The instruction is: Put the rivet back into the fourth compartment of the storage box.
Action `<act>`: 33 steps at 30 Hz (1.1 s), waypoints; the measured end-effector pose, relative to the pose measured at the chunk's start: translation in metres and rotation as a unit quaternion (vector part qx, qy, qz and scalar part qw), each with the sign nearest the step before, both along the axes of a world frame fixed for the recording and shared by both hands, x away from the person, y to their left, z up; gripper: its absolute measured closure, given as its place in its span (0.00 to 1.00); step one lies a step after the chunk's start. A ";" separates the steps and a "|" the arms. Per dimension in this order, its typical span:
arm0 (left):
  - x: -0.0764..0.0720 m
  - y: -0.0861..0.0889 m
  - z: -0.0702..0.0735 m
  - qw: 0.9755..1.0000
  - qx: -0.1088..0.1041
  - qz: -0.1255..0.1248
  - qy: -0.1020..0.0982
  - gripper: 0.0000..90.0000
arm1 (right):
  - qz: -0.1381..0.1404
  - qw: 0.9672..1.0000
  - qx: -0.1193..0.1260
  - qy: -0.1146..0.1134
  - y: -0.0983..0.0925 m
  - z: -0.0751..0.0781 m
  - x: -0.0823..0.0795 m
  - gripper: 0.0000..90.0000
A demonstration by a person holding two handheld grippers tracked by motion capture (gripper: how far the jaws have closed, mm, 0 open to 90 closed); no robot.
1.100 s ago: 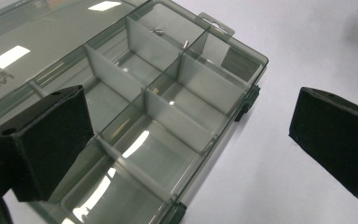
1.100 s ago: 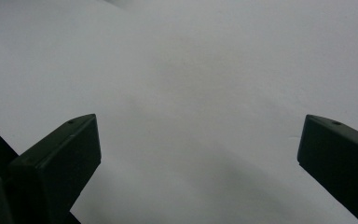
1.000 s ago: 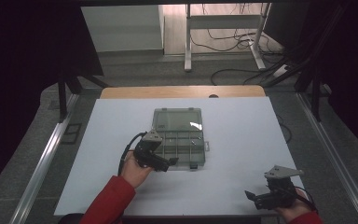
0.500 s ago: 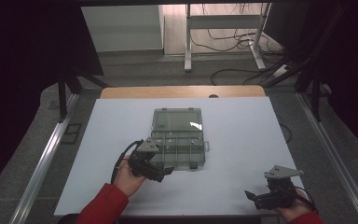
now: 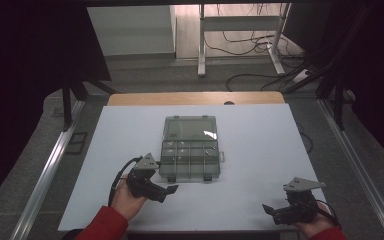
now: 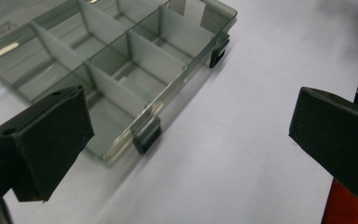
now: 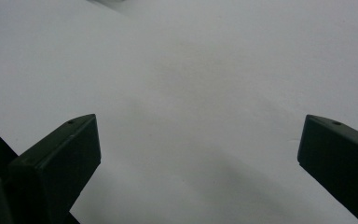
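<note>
A clear grey plastic organiser box [image 5: 190,149] with inner dividers lies in the middle of the white table [image 5: 260,145]. Two black latches [image 6: 147,137] sit on its near edge. My left gripper [image 5: 166,192] hovers just off the box's near-left corner, pointing right, open and holding nothing. In the left gripper view the box [image 6: 121,70] lies ahead and to the left of the open left gripper [image 6: 189,135]. My right gripper [image 5: 271,212] is at the near right edge of the table, far from the box, open over bare white surface [image 7: 198,158].
A wooden strip [image 5: 195,98] borders the table's far edge. Metal rails [image 5: 50,165] run along both sides of the table. Beyond it are a grey floor, cables and a white desk frame [image 5: 240,30]. Red sleeves [image 5: 105,225] enter from the bottom.
My left gripper has drawn back from the box's near-left corner toward the person and slightly left. The right gripper and the box have stayed put.
</note>
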State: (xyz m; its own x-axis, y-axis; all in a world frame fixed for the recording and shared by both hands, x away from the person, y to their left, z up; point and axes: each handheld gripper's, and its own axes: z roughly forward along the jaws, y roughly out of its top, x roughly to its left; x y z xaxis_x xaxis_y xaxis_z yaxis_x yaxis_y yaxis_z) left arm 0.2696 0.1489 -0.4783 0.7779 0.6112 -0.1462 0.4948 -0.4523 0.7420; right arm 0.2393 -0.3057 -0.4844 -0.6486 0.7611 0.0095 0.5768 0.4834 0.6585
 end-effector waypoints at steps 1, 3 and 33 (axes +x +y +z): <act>-0.002 0.002 0.000 1.000 -0.005 0.005 0.006 0.00 | 0.000 1.000 0.000 0.000 0.000 0.000 0.000 0.00; -0.003 0.006 0.001 1.000 -0.011 0.011 0.012 0.00 | 0.000 1.000 0.000 -0.001 0.000 0.000 0.000 0.00; -0.045 0.071 -0.001 0.997 -0.031 0.069 0.028 0.00 | -0.001 1.000 0.016 -0.013 -0.001 0.003 -0.001 0.00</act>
